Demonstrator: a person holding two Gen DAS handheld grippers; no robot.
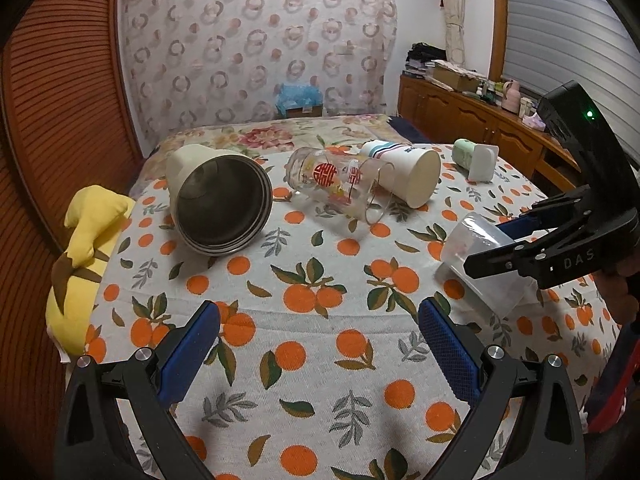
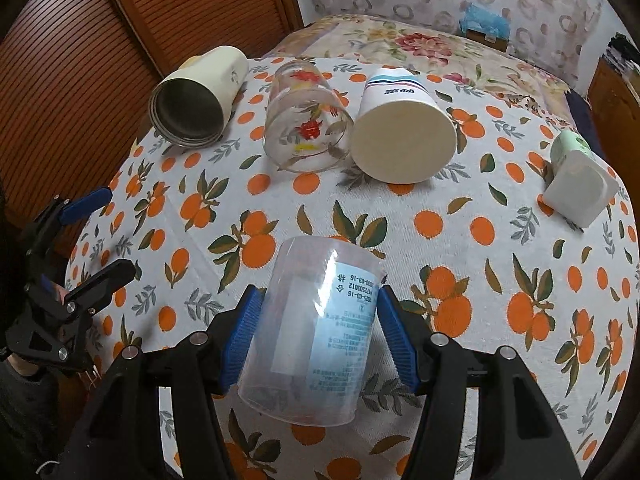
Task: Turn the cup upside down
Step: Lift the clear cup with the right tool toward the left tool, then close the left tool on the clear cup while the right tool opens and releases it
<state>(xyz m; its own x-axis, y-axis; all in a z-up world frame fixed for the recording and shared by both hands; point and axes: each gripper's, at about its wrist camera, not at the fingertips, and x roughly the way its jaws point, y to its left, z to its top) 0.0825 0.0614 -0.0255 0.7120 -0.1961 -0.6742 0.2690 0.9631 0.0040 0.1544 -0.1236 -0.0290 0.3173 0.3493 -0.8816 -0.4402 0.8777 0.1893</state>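
My right gripper [image 2: 316, 332] has the clear plastic cup [image 2: 310, 324] between its blue fingers [image 2: 242, 330]. The left-hand pad lies against the cup's wall; on the other side I cannot tell whether the pad touches or leaves a sliver of gap. I judge it gripped, but lightly. The cup lies tilted on its side, closed base away from me and open mouth toward my wrist, low over the orange-print cloth [image 2: 460, 248]. Whether its lower edge touches the cloth I cannot say.

It looks thin-walled, light and a little springy, so I expect it to flex if squeezed hard and to slip on its smooth skin if held loosely. The printed label [image 2: 352, 316] may offer slightly more grip than bare plastic. Mid-wall, across the widest part, seems the sound place to hold for turning it mouth-down. I see nothing in it beyond faint reddish marks near the mouth, which could be print or residue.

My left gripper [image 1: 318, 338] hangs wide apart over the cloth, holding nothing, on the near side of the clear cup.

Beyond the clear cup lie three others on their sides: a cream cup with a dark metal lining [image 2: 196, 100], a printed glass [image 2: 304, 116] beside it, and a white striped cup [image 2: 404, 132] just beside the glass. All appear empty. A small green and white container [image 2: 576, 180] lies well apart from the clear cup.
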